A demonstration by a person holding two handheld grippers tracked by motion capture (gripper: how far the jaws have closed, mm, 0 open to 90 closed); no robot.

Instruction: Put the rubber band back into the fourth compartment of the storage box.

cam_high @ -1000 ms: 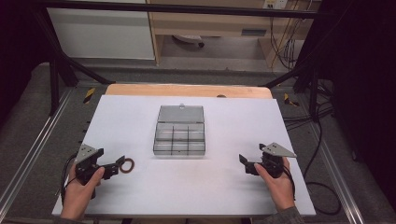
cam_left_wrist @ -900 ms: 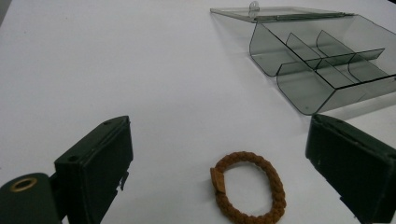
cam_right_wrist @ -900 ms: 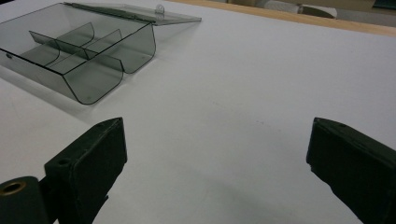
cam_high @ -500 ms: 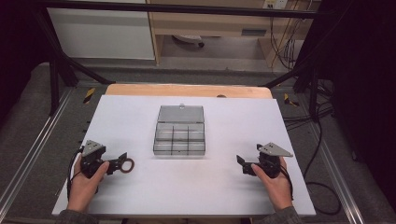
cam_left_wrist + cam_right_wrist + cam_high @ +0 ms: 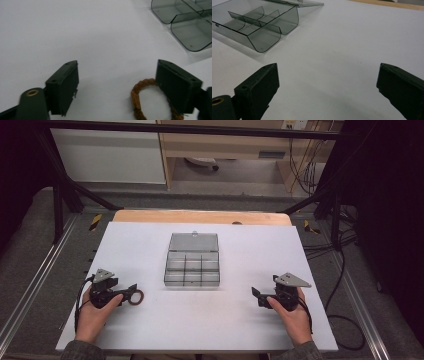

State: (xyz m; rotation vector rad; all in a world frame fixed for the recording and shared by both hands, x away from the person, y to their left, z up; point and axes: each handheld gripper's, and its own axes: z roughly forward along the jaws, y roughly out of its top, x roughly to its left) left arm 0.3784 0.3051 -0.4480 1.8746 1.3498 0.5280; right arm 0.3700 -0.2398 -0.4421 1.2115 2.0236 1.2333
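White table (image 5: 150, 245) holds an open, empty compartment box (image 5: 192, 266); left tongs (image 5: 131, 294) straddle a brown ring (image 5: 135, 296).

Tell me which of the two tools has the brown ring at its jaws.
The left tool: the brown ring lies on the table at its open jaws. The right tool, also open, has bare table before it.

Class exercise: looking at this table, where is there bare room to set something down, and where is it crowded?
Free: the white table right of the compartment box, the stretch between box and right gripper, and the front strip between both hands. Crowded: around the left gripper, open with the brown ring by one jaw.
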